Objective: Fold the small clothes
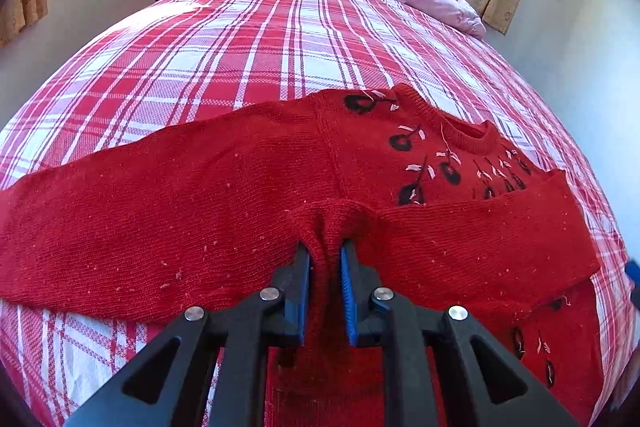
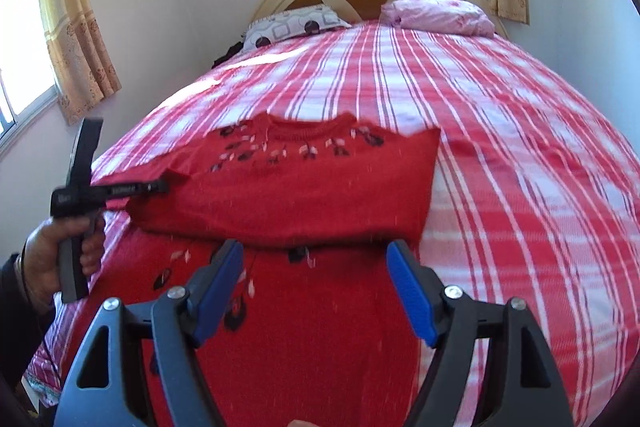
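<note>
My left gripper point(image 1: 325, 259) has its fingers clamped on a bunched fold of the red sweater point(image 1: 200, 195) — the sweater lies on the plaid bed point(image 1: 260, 39), one sleeve stretched left, the other folded across the chest. My right gripper point(image 2: 316, 259) hovers over the sweater's lower body, fingers wide apart — holding nothing.
</note>
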Motion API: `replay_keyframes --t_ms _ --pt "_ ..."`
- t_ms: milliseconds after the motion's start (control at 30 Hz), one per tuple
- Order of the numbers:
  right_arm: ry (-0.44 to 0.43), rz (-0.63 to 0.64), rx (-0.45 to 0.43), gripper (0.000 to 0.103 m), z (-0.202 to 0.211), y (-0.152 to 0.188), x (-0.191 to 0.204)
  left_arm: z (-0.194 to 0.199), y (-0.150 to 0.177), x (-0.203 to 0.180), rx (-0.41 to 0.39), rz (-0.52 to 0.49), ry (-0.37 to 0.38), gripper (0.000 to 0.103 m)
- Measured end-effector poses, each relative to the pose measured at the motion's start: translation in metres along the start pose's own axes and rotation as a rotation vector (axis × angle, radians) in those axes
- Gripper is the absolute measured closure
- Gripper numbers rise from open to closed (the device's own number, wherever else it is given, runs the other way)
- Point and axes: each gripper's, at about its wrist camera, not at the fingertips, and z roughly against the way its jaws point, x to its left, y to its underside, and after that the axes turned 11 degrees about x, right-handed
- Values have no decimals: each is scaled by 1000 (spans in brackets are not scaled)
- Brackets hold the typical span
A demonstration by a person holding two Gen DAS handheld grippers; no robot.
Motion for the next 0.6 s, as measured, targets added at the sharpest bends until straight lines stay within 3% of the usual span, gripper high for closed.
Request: replay_keyframes --t_ms 100,233,300,467,600 --pt "23 20 9 24 -18 -22 -4 5 -1 2 -8 -8 -35 74" --pt "44 14 148 24 -59 -30 -15 14 0 14 -56 -17 -121 45" --pt "64 4 230 24 -79 -24 -23 16 1 21 -59 -10 -152 44" --pt "102 -7 198 24 -66 -18 -28 20 14 16 -71 -64 -191 44" --pt "85 29 143 22 -49 -21 -14 6 21 2 -57 -133 -292 44"
